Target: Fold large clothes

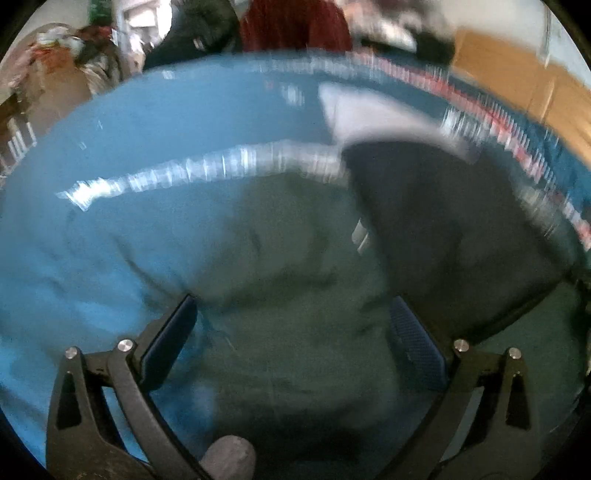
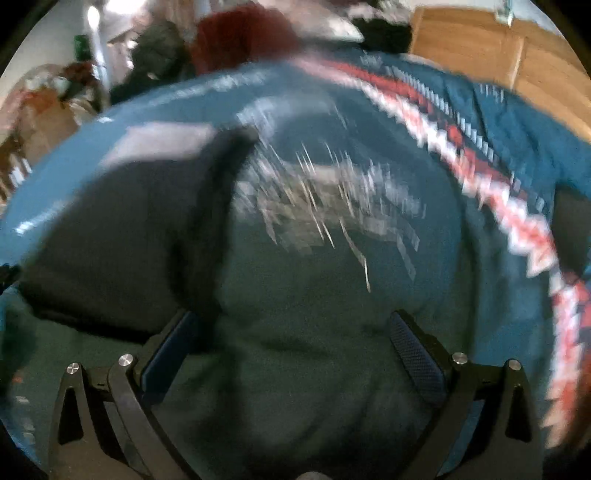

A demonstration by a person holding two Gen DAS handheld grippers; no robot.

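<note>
Only the right view shows the white print on the green garment (image 2: 303, 332); the left shows bare blue cover (image 1: 110, 184) beside it. Both the left gripper (image 1: 291, 339) and right gripper (image 2: 295, 350) hover over the cloth, fingers spread wide, holding nothing.

A blue cloth (image 1: 129, 122) with a white patterned band and a red-and-white border covers the wide surface that fills most of both views. Behind its far edge, to the right, stands a light brown wooden panel (image 2: 480, 48), and in the middle there is a dark red shape (image 1: 295, 26) with a black one (image 1: 199, 33) just beside it, both blurred. To the left of the cloth a cluttered pile (image 1: 62, 48) sits before a pale, brightly lit wall (image 2: 48, 44).
</note>
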